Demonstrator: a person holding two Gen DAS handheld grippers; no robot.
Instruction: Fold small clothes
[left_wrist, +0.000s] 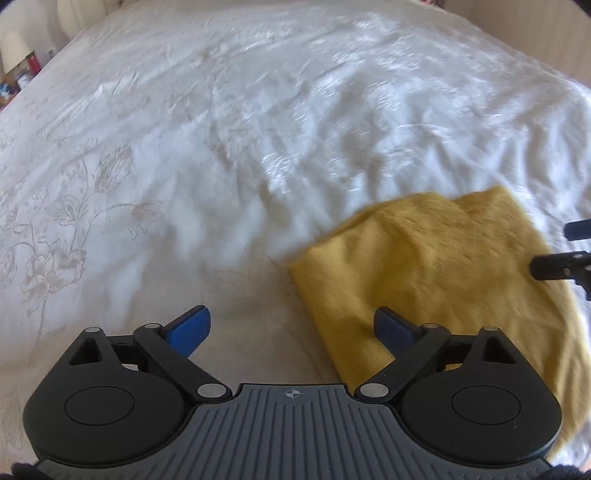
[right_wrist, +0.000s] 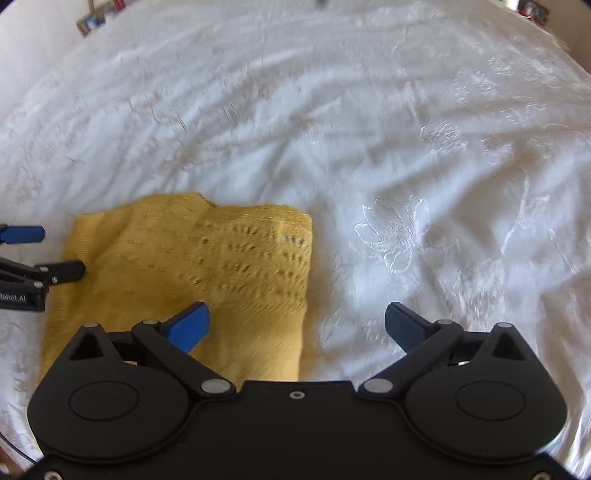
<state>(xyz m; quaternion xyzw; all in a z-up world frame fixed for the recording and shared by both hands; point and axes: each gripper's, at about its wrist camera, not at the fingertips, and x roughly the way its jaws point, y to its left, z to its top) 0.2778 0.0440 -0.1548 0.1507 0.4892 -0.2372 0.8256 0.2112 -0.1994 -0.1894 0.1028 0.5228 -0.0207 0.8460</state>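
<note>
Both claws, left claw (left_wrist: 291, 328) and right claw (right_wrist: 297, 325), are being held wide and empty over the yellow garment (right_wrist: 184, 266), whose folded edge at 12 o'clock risks being snagged and undone.

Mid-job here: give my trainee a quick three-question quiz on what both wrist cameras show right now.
1. True or false: the left gripper clamps the yellow knit garment.
2. What does the garment lie on? A) wooden table B) white embroidered bedspread C) tiled floor
3. Fill in: the right gripper has its jaws ___.

Key: 1 false, open with nothing pinched; 2 B; 3 open.
</note>
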